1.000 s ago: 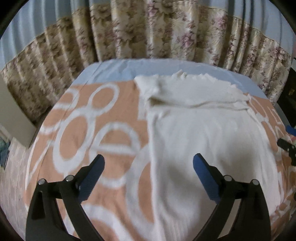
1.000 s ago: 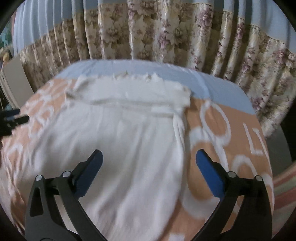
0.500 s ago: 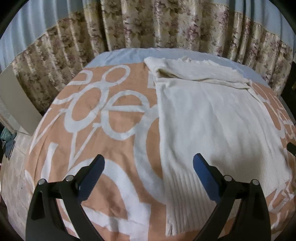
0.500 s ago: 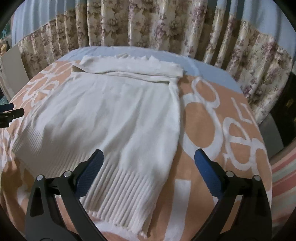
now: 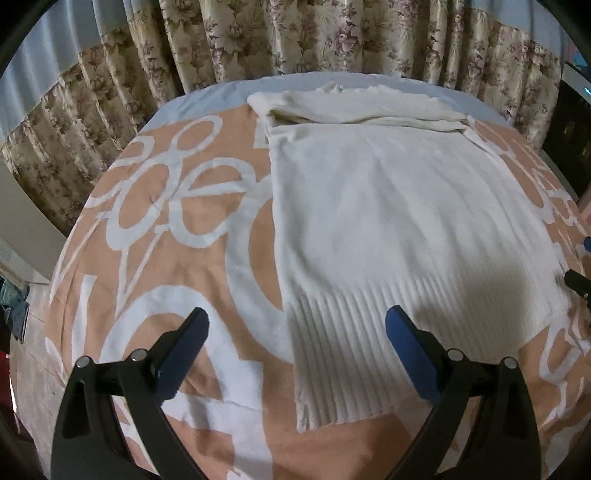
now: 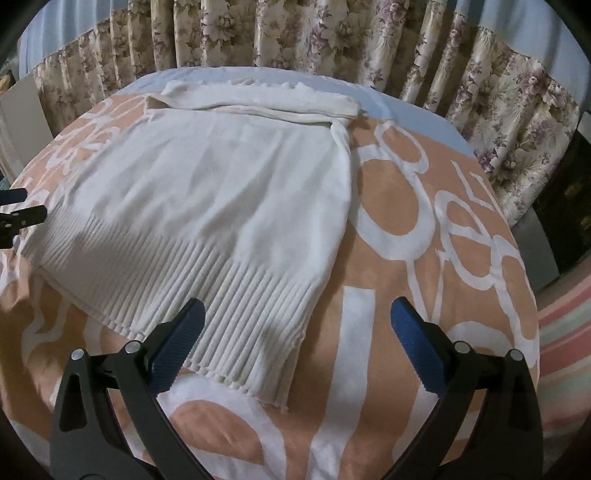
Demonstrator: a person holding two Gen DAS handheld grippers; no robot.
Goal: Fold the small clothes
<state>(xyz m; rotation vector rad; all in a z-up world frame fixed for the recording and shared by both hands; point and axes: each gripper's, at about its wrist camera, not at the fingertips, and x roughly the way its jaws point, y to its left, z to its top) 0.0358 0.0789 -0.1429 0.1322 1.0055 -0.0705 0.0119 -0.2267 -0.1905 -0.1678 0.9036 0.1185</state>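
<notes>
Cream knit, ribbed at the hem, the sweater (image 5: 376, 221) lies flat on a bed under an orange blanket (image 5: 177, 266) with white loops, its far end folded over into a band near the pale blue sheet (image 5: 207, 99). The left gripper (image 5: 297, 326) has its fingers (image 5: 183, 347) spread wide and holds nothing; the sweater's left edge runs straight ahead between them, so the left finger sits over bare blanket and the right finger over the ribbed hem, whose corner lies just short of the gap. The right gripper (image 6: 297, 321) is likewise wide apart and empty: its left finger (image 6: 177, 339) overlaps the ribbing, the hem's right corner reaches between the two fingers, and the right finger hangs above blanket only. Whether any fingertip touches the cloth cannot be told. From the left camera the tip of the other gripper shows at the far right edge beside the hem, along with a shadow across the ribbing. From the right camera the sweater (image 6: 207, 192) shows its whole hem line, and a striped cloth (image 6: 565, 332) appears beyond the right finger. Flowered curtains (image 6: 295, 33) hang behind the bed in both views.
</notes>
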